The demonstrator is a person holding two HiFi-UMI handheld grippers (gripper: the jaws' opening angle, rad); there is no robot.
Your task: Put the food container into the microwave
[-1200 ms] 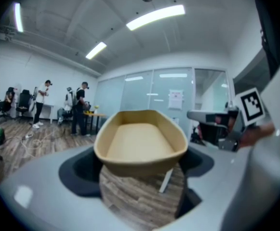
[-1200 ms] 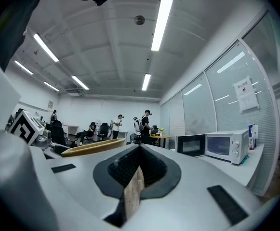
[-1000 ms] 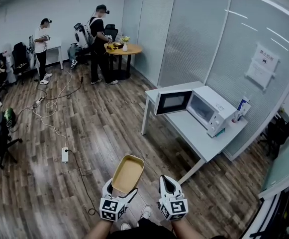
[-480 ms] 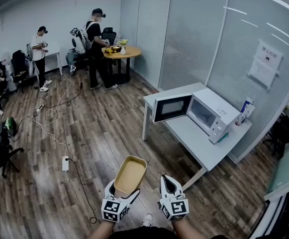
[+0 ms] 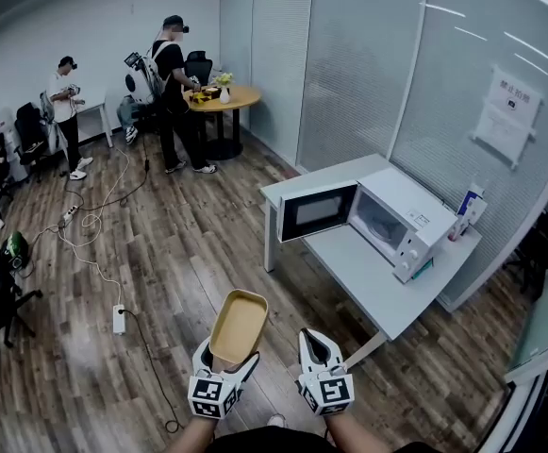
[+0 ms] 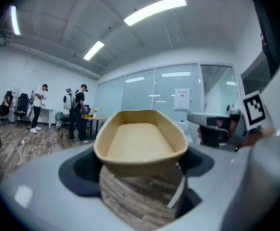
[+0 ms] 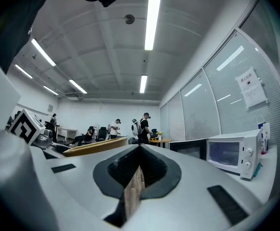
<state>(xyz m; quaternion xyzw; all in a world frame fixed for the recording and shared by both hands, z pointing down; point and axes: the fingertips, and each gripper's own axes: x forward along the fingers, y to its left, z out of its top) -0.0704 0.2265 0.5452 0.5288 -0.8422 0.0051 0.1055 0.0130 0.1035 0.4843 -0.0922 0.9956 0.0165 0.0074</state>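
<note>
Right now the left gripper [image 5: 224,364] is gripping the tan food container [image 5: 239,326], with its fingers [image 6: 43,177] clamping on the near end of the tray. The rest of the container is jutting forward and up over the wooden floor [image 5: 179,253], and its inside is showing empty. Just beside it, the right gripper [image 5: 317,345] is hanging with its fingers [image 7: 82,177] pressing together on nothing. Ahead and to the right, well apart from both grippers, the white microwave [image 5: 396,220] is sitting on a white surface [image 5: 368,276], and its door [image 5: 318,211] is standing swung wide open to the left. Far across the room, several people are standing and sitting around a round wooden table [image 5: 224,97].
</note>
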